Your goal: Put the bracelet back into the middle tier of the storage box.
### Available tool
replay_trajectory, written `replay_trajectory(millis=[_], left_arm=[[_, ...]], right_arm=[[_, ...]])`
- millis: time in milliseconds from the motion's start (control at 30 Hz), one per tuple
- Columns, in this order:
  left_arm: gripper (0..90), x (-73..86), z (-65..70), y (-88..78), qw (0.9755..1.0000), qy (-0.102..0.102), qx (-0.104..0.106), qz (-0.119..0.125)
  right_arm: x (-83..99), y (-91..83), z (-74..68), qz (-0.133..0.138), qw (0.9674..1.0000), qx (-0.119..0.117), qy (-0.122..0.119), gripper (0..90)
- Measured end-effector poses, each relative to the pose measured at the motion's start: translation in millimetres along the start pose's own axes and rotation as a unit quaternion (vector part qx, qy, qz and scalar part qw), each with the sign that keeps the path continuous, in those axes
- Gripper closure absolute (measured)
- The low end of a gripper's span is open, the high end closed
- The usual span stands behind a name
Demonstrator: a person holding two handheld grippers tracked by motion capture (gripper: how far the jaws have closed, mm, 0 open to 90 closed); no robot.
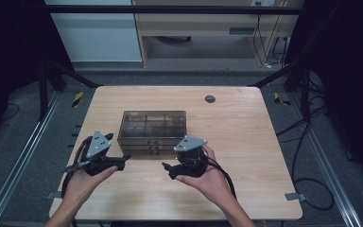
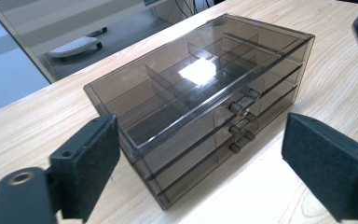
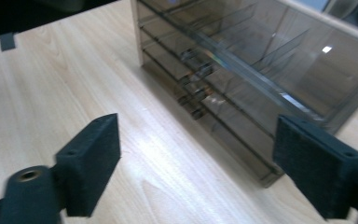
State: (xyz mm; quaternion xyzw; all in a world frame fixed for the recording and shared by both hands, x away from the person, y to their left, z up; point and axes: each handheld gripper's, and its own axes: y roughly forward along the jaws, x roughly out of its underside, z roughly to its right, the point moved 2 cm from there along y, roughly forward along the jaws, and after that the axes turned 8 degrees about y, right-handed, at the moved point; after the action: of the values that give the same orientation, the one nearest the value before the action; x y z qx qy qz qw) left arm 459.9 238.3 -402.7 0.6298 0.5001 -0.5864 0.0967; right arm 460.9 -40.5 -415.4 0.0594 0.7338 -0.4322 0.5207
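Note:
A smoky see-through drawer box (image 1: pixel 152 126) with three shallow drawers stands on the wooden table (image 1: pixel 246 137), its small knobs (image 2: pixel 242 116) facing the person. The left gripper (image 1: pixel 124 159) is held in a hand just off the box's front left corner. Its jaws stand wide apart, open, with nothing between the pads. The right gripper (image 1: pixel 166 166) is held near the front right corner, also open and holding nothing. In the left gripper view the box (image 2: pixel 191 88) lies just beyond the left gripper (image 2: pixel 203 140). In the right gripper view the box (image 3: pixel 261 60) sits ahead and to the right of the right gripper (image 3: pixel 200 154).
A grey round plug (image 1: pixel 210 99) sits in the tabletop behind the box. Bare wood surrounds the box on all sides. Black frame bars and rails flank the table, and cables (image 1: pixel 307 142) trail on the floor at the right. A cabinet (image 1: pixel 194 28) stands beyond.

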Motion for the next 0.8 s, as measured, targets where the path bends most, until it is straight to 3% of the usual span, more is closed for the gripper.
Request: replay_trajectory(millis=[200,300,433,600,633,800], left_arm=[[7.2,9.7,-2.0,-5.2,1.0000,-0.007,0.001,0.000],[5.9,18.9,-1.7,-4.5,0.9999,0.004,-0.003,-0.009],[5.3,27.3,-2.3,-3.9,0.9998,0.007,-0.008,-0.016],[5.3,35.2,-4.8,-2.2,0.9998,0.003,-0.007,-0.017],[5.3,39.8,-5.3,-1.1,0.9998,-0.001,-0.011,-0.016],[5.3,50.0,-6.8,2.6,0.9997,0.005,-0.013,-0.021]], right_arm=[[3.3,-9.9,8.4,0.003,1.0000,0.003,0.006,10.7],[7.8,-16.7,16.0,0.006,0.9999,0.004,0.008,8.4],[15.5,-24.0,24.3,0.009,0.9997,0.019,-0.012,6.2],[25.3,-30.2,36.5,0.013,0.9994,0.030,-0.014,5.6],[33.0,-32.1,44.4,0.007,0.9985,0.050,-0.021,5.6],[48.8,-33.9,57.9,-0.010,0.9975,0.069,-0.010,6.1]])
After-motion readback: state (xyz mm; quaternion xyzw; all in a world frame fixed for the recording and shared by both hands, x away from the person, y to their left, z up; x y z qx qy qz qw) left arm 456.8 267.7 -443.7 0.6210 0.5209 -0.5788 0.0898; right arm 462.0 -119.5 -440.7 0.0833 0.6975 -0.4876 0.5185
